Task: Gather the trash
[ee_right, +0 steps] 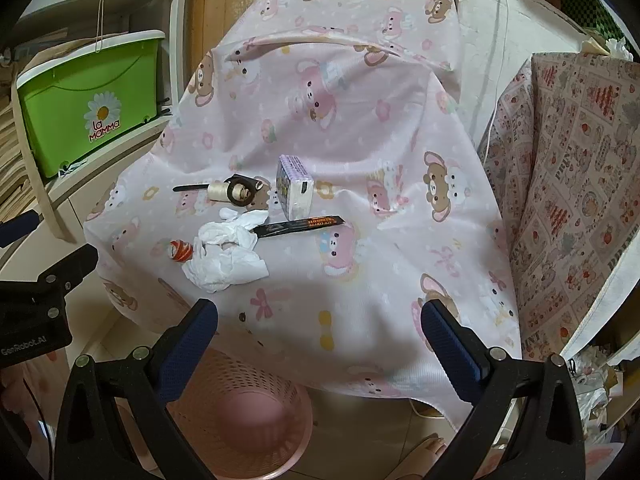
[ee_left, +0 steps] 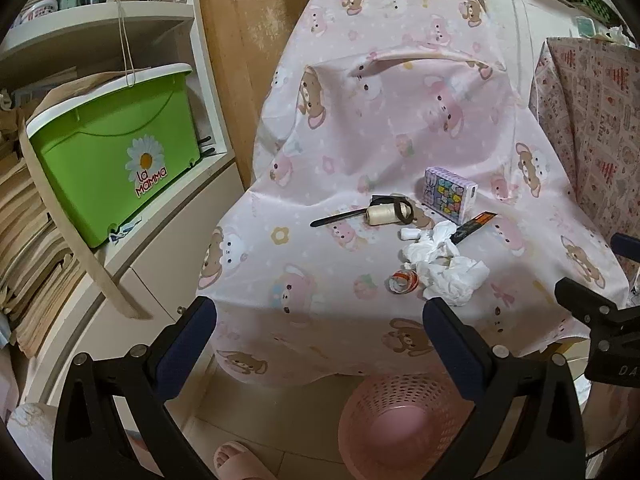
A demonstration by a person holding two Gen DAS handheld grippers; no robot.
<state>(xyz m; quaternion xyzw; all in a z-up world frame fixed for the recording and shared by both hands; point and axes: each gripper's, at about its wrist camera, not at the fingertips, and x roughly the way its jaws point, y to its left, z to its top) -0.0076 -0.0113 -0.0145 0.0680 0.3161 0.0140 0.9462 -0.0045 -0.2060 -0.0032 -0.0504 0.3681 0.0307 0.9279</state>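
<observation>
Both grippers hang spread and empty over the pink bear-print cloth, nothing yet collected by my reading.

Left wrist view: the left gripper (ee_left: 320, 332) has its blue-padded fingers wide apart, gripping nothing. Ahead and toward its right finger lies the crumpled white tissue (ee_left: 448, 270), with a small red-and-white striped wrapper (ee_left: 403, 282) touching its near-left edge. Beyond them sit a cream thread spool (ee_left: 383, 215), a black strip-shaped sachet (ee_left: 474, 227) and a lilac printed tissue pack (ee_left: 449, 194). Below, close under the right finger, a pink perforated plastic bin (ee_left: 396, 420) stands on the floor.

Right wrist view: the right gripper (ee_right: 320, 332) is likewise open and empty. The tissue (ee_right: 226, 256) lies ahead and to its left, the striped wrapper (ee_right: 181, 251) just left of that, the black sachet (ee_right: 298, 226) beyond. The bin (ee_right: 240, 432) sits directly under its left finger.

The step looks like the first approach; next, one gripper would need to descend onto the tissue, close on its loose folds without snagging the cloth (ee_right: 360, 272), then carry it down over the bin.
</observation>
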